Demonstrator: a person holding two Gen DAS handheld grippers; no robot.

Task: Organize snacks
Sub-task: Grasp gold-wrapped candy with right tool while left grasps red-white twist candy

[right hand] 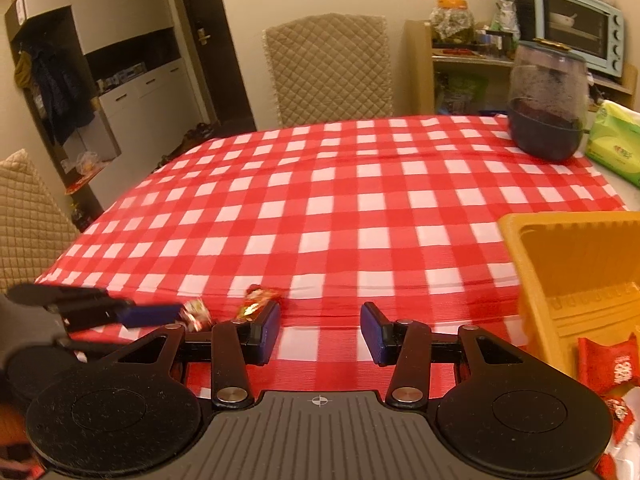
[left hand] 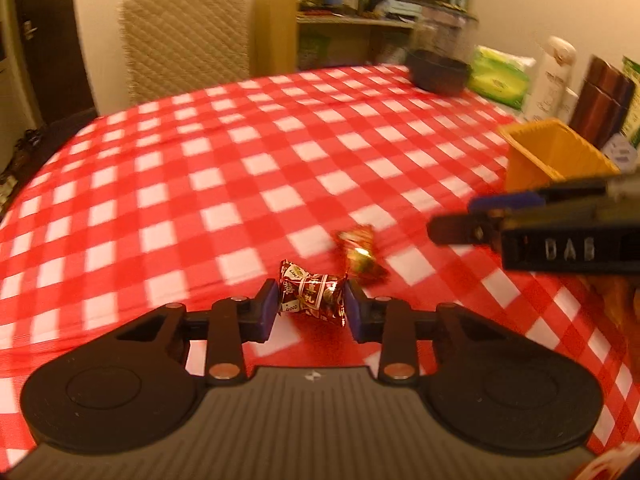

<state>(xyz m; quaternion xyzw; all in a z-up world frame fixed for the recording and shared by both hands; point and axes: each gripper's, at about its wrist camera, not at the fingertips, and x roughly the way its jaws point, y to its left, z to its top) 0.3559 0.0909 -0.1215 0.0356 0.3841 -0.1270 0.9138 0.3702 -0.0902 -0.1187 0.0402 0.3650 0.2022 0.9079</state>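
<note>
The left tool (left hand: 310, 306) grips a dark red wrapped candy (left hand: 313, 297) between its blue pads, just above the checked table (left hand: 224, 168). A second wrapped candy (left hand: 360, 254) lies on the table just beyond the first one. To that candy's right, the right tool (right hand: 320, 330) stands open with nothing between its pads, and the yellow bin (right hand: 576, 276) sits further right.
</note>
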